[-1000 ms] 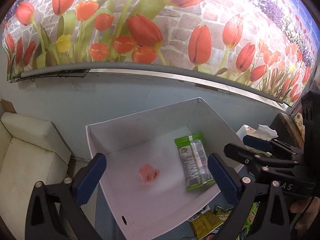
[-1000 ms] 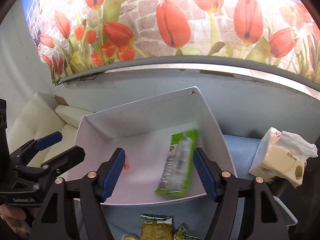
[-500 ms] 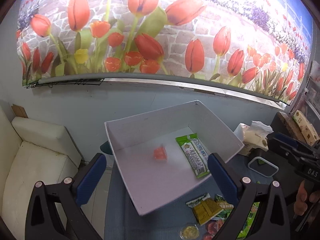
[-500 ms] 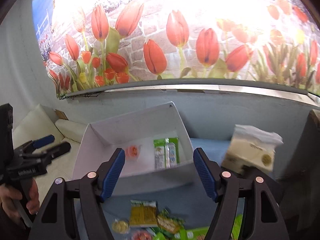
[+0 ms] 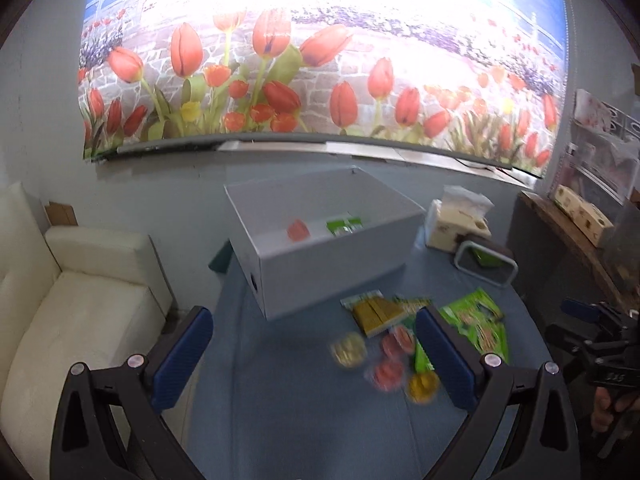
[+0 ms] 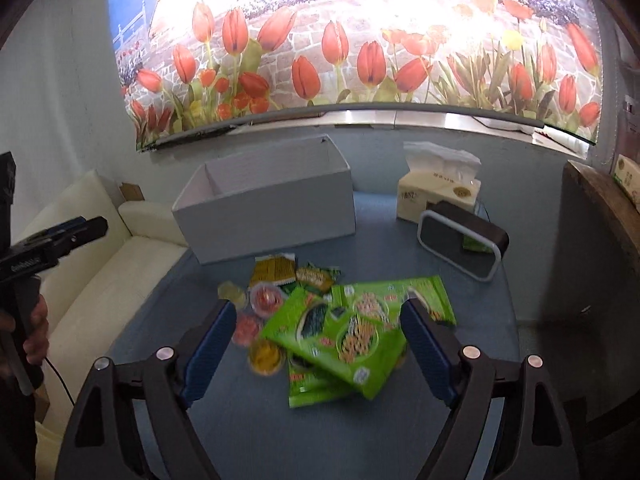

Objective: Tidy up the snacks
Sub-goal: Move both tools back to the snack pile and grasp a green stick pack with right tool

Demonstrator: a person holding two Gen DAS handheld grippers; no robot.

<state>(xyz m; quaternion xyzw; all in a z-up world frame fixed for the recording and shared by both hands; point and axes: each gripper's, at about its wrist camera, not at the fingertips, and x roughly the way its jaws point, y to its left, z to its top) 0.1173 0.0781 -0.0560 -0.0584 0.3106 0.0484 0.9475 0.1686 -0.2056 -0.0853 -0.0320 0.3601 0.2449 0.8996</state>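
Observation:
A white cardboard box (image 5: 332, 272) (image 6: 276, 216) stands on the blue table. In the left wrist view it holds a pink snack (image 5: 298, 231) and a green packet (image 5: 344, 226). In front of the box lies a pile of snacks: a yellow packet (image 5: 376, 312) (image 6: 274, 270), large green bags (image 6: 352, 332) (image 5: 478, 326), and small round red (image 6: 264, 300) and yellow (image 6: 264, 354) jelly cups. My left gripper (image 5: 316, 360) is open and empty above the table. My right gripper (image 6: 316, 344) is open and empty above the green bags.
A tissue pack (image 6: 438, 194) and a dark rectangular device (image 6: 462, 246) stand right of the box. A white sofa (image 5: 60, 320) is left of the table. A wooden shelf (image 5: 572, 236) is on the right. A tulip mural covers the wall.
Both grippers have pulled back and up from the box, still open. The snack pile in front of the box has come into view.

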